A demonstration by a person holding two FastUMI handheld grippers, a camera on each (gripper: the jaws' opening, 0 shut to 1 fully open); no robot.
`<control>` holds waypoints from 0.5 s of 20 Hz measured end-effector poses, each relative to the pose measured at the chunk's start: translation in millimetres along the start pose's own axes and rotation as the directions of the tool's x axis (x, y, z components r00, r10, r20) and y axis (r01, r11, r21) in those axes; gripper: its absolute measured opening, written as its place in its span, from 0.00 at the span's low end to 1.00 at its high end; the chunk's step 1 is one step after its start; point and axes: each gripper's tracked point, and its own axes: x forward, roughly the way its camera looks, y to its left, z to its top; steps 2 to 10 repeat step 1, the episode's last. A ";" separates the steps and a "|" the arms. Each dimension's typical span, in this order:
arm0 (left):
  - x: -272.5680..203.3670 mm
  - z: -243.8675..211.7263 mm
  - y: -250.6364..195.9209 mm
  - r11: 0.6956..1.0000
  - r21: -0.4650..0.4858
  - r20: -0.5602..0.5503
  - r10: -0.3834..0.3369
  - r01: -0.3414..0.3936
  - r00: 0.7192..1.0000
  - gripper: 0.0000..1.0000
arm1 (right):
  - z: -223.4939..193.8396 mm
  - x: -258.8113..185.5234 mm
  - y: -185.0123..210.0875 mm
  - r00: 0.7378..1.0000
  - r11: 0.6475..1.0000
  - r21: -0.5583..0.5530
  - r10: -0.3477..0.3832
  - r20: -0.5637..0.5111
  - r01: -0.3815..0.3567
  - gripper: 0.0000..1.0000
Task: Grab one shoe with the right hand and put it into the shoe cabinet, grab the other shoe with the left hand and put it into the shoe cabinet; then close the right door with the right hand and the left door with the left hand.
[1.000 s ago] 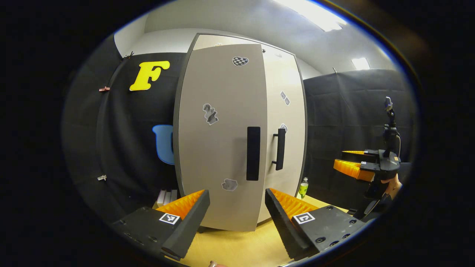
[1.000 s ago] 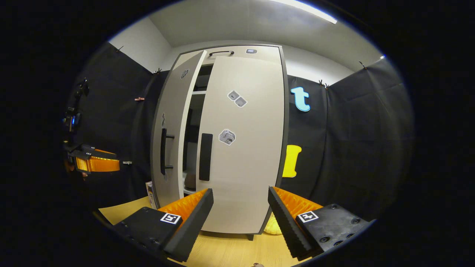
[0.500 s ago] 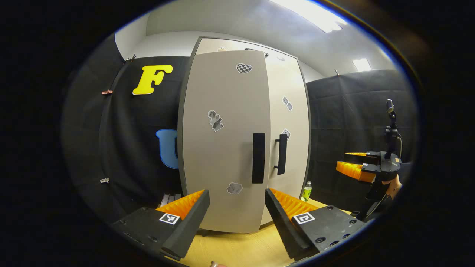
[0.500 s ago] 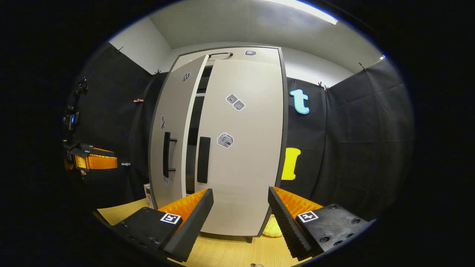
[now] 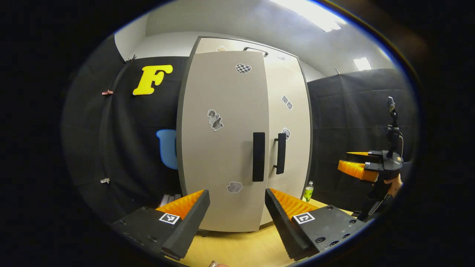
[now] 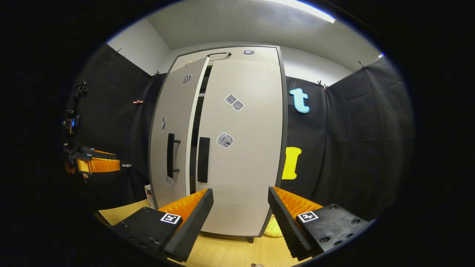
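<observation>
Your left gripper (image 5: 237, 211) and right gripper (image 6: 240, 211) both hang wide apart, holding nothing, facing the shoe cabinet (image 6: 267, 53). Its left door (image 5: 219, 141) stands slightly ajar beside the right door (image 6: 245, 148); the dark gap hides any shoes.

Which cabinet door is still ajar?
The left beige cabinet door, with the side-on black bar handle: a dark gap separates it from the right beige door, which sits flush in the frame.

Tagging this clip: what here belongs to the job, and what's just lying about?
Job: cabinet, left door ajar, right door closed, left claw, right claw.
Lying about: green bottle, yellow thing beside the cabinet.
</observation>
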 end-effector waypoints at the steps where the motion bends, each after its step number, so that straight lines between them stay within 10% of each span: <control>1: 2.1 0.5 -1.6 1.000 -0.003 0.002 -0.003 0.003 1.000 0.95 | 0.6 1.2 -0.8 1.000 1.000 0.000 -0.002 0.002 0.002 0.98; 10: 2.1 0.5 -1.6 1.000 -0.003 0.002 -0.003 0.003 1.000 0.95 | 0.6 1.2 -0.8 1.000 1.000 0.000 -0.002 0.002 0.002 0.98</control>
